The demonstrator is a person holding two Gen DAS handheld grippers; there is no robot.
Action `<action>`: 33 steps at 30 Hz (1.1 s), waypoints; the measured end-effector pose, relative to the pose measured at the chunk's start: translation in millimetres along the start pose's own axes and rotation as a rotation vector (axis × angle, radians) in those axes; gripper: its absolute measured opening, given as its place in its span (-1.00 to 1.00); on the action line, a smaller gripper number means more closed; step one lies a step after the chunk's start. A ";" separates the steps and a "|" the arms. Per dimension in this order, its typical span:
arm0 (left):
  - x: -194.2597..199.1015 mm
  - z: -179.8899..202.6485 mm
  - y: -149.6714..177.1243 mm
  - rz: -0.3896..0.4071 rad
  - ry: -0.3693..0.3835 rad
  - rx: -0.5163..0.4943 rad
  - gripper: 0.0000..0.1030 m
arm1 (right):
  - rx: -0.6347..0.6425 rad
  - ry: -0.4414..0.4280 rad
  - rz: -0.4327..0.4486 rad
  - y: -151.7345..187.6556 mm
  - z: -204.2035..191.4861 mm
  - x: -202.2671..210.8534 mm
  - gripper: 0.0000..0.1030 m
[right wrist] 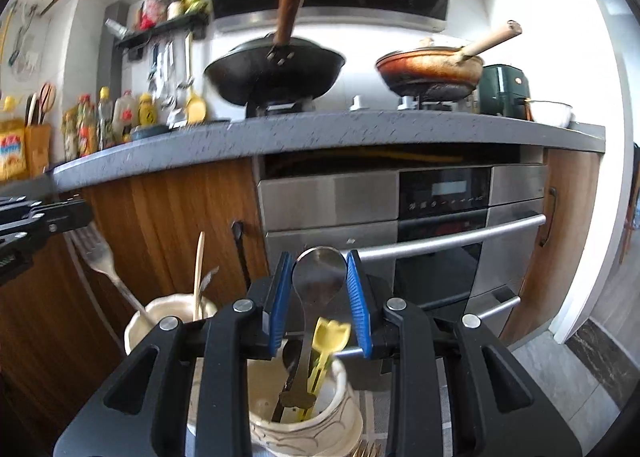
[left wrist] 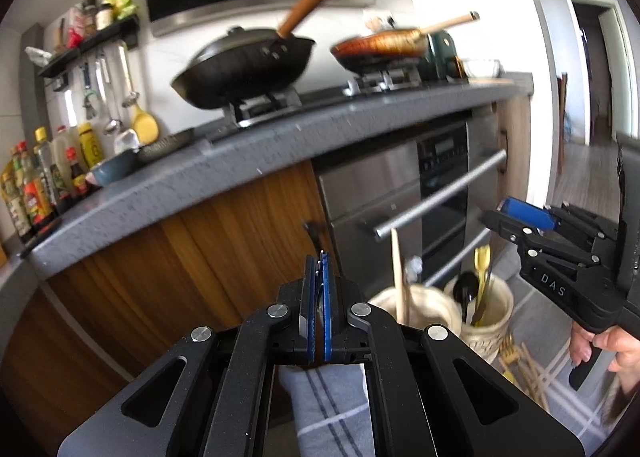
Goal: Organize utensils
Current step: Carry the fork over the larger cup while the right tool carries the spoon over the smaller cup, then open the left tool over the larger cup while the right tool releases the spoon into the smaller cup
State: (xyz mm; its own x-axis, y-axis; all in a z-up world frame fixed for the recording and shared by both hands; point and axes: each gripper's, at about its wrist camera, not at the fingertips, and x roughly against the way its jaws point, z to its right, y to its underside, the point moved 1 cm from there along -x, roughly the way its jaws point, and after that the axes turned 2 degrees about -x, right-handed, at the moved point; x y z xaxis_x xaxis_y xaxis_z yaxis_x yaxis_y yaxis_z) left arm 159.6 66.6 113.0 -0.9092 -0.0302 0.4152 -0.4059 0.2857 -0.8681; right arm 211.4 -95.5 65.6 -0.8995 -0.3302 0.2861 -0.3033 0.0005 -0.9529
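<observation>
My left gripper (left wrist: 318, 257) is shut, with a thin strip of metal showing edge-on between its blue pads. The right wrist view shows this gripper (right wrist: 86, 217) at the head of a steel fork (right wrist: 100, 257), whose handle slants down into the left cream jar (right wrist: 160, 317). A wooden stick (right wrist: 199, 273) stands in that jar. My right gripper (right wrist: 319, 257) is shut on the bowl of a steel spoon (right wrist: 320, 273); its handle hangs into the right cream jar (right wrist: 316, 429), beside a yellow utensil (right wrist: 330, 337). Both jars (left wrist: 420, 305) (left wrist: 494, 313) stand on a striped cloth (left wrist: 332, 409).
A grey counter (right wrist: 320, 133) runs across ahead, with a black wok (right wrist: 276, 73) and a copper frying pan (right wrist: 432, 69) on the hob. Below it are wooden cabinet doors (right wrist: 180, 225) and a steel oven (right wrist: 440, 217) with bar handles. Bottles (left wrist: 36, 177) crowd the counter's left end.
</observation>
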 end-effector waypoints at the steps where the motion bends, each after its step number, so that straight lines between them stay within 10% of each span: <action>1: -3.2 2.0 2.2 -0.009 0.006 -0.003 -0.93 | 0.011 0.000 -0.010 2.6 -2.3 -1.6 -0.46; 12: -27.4 9.1 17.9 -0.063 0.064 0.035 -0.93 | 0.075 -0.014 -0.167 30.7 -11.5 -21.4 -0.46; 27: -36.9 14.7 23.4 -0.080 0.058 0.040 -0.70 | -0.004 -0.039 -0.164 28.8 13.4 -17.2 -0.43; 33: -35.0 10.3 23.2 -0.074 0.055 0.062 -0.56 | -0.016 -0.050 -0.151 25.3 16.9 -12.3 -0.04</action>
State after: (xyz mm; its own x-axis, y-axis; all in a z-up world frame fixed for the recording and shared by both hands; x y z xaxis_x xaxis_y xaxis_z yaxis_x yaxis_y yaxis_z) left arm 181.0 64.4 75.5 -0.8709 0.0041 0.4915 -0.4781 0.2246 -0.8491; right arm 220.2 -107.3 36.3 -0.8268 -0.3739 0.4203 -0.4393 -0.0375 -0.8976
